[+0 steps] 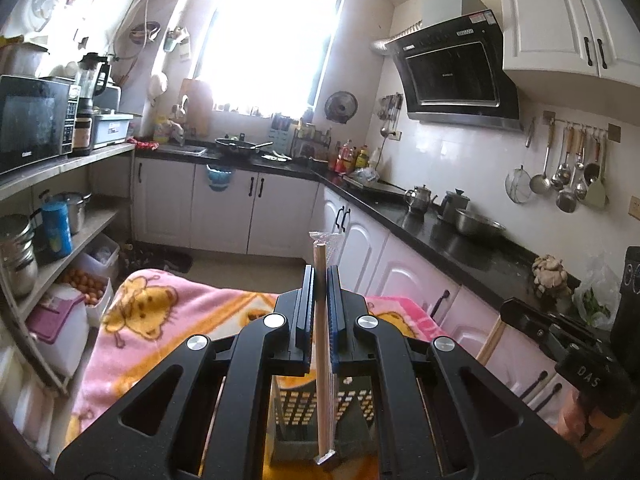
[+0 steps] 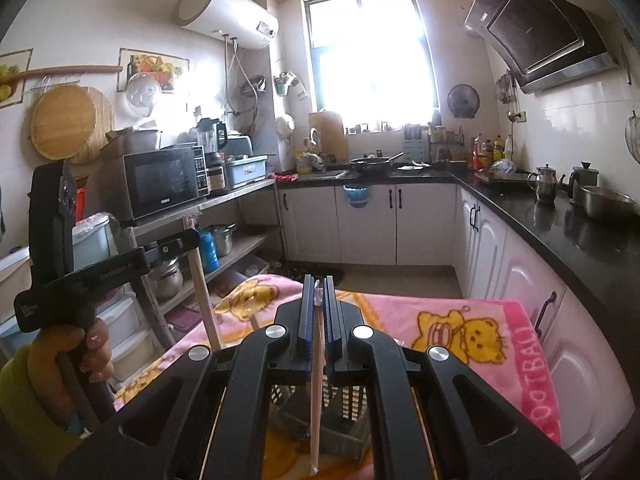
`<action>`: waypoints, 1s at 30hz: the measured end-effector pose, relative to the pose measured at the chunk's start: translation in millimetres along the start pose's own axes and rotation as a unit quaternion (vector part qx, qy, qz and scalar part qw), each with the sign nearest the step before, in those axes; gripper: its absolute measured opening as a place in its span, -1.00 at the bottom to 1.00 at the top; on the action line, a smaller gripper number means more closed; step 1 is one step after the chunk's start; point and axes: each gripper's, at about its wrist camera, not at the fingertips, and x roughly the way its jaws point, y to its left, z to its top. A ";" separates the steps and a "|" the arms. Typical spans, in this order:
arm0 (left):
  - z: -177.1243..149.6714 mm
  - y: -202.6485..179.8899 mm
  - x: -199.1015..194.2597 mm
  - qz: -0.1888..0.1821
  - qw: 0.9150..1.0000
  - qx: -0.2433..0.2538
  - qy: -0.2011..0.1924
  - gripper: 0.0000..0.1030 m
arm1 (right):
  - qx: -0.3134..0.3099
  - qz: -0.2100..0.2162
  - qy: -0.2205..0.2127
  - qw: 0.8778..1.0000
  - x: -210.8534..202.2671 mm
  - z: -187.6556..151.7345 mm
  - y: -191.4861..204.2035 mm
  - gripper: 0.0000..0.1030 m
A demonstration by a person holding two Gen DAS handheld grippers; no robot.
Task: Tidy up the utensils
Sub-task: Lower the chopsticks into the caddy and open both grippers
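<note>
Left gripper (image 1: 320,300) and right gripper (image 2: 319,304) each clamp wrapped chopsticks (image 1: 321,360)

The basket (image 1: 304,420) sits behind the left gripper (image 1: 320,300) — only bits of its holey walls show through the gaps. The wrapped stick (image 1: 321,320) in that gripper is covered in the middle by the black pads. In the right view, the other stick (image 2: 316,392) runs off near the bottom edge, and the basket (image 2: 320,420) is mostly hidden there too. The window (image 1: 272,36) is all white glare — nothing outside can be made out. The bottles (image 1: 352,156) by the corner are too small to read.
</note>
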 end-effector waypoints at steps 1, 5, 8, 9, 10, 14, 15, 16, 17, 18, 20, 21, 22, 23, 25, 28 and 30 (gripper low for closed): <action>0.8 -0.2 1.3 0.001 1.000 0.000 -0.001 -0.97 | 0.001 -0.001 -0.002 1.000 1.8 2.4 -1.3 -0.91; 3.8 -0.9 8.1 0.009 1.000 0.003 -0.007 -0.97 | 0.001 -0.009 -0.010 1.000 8.6 11.8 -5.5 -0.91; 4.3 -1.1 14.4 0.016 1.000 0.004 -0.009 -0.97 | 0.001 -0.016 -0.018 1.000 13.8 17.5 -8.4 -0.91; 4.1 -0.1 16.3 0.017 1.000 0.003 -0.009 -0.97 | 0.002 -0.017 -0.020 1.000 15.1 18.4 -9.7 -0.91; 3.8 0.3 19.1 0.020 1.000 0.003 -0.009 -0.97 | 0.004 -0.019 -0.022 1.000 17.5 19.5 -10.8 -0.91; -0.4 5.0 26.8 0.025 1.000 -0.001 -0.010 -0.97 | 0.001 -0.032 -0.029 0.999 26.0 19.2 -13.6 -0.91; -1.8 6.3 28.7 0.026 1.000 -0.001 -0.009 -0.97 | 0.003 -0.033 -0.029 0.999 28.6 18.5 -15.2 -0.91; -4.4 7.8 31.5 0.028 1.000 -0.003 -0.008 -0.97 | 0.007 -0.034 -0.029 0.999 31.3 17.7 -17.3 -0.91; -5.4 9.1 32.9 0.029 1.000 -0.004 -0.007 -0.97 | 0.010 -0.034 -0.028 0.999 33.4 16.9 -19.0 -0.91; -8.0 10.8 35.3 0.030 1.000 -0.006 -0.006 -0.97 | 0.013 -0.035 -0.026 0.999 36.3 16.0 -20.4 -0.91; -11.6 13.9 37.7 0.031 0.999 -0.008 -0.005 -0.97 | 0.018 -0.037 -0.023 0.999 42.7 13.7 -23.4 -0.91; -13.2 15.3 39.6 0.031 0.999 -0.009 -0.005 -0.97 | 0.019 -0.038 -0.022 0.999 45.4 12.7 -24.5 -0.91; -16.1 17.0 42.3 0.031 0.999 -0.010 -0.003 -0.97 | 0.021 -0.038 -0.019 0.999 49.0 11.3 -25.5 -0.91; -17.1 17.6 43.5 0.031 0.999 -0.011 -0.002 -0.97 | 0.021 -0.038 -0.019 0.999 50.9 10.4 -25.6 -0.91; -21.3 20.3 47.2 0.032 0.999 -0.013 0.000 -0.97 | 0.022 -0.039 -0.017 0.999 55.0 8.0 -26.3 -0.91; -27.5 22.3 52.5 0.033 0.999 -0.013 0.005 -0.97 | 0.023 -0.042 -0.013 0.999 60.5 4.8 -27.8 -0.91; -31.1 22.6 55.7 0.033 0.999 -0.011 0.009 -0.97 | 0.025 -0.042 -0.011 0.999 64.2 2.5 -30.5 -0.91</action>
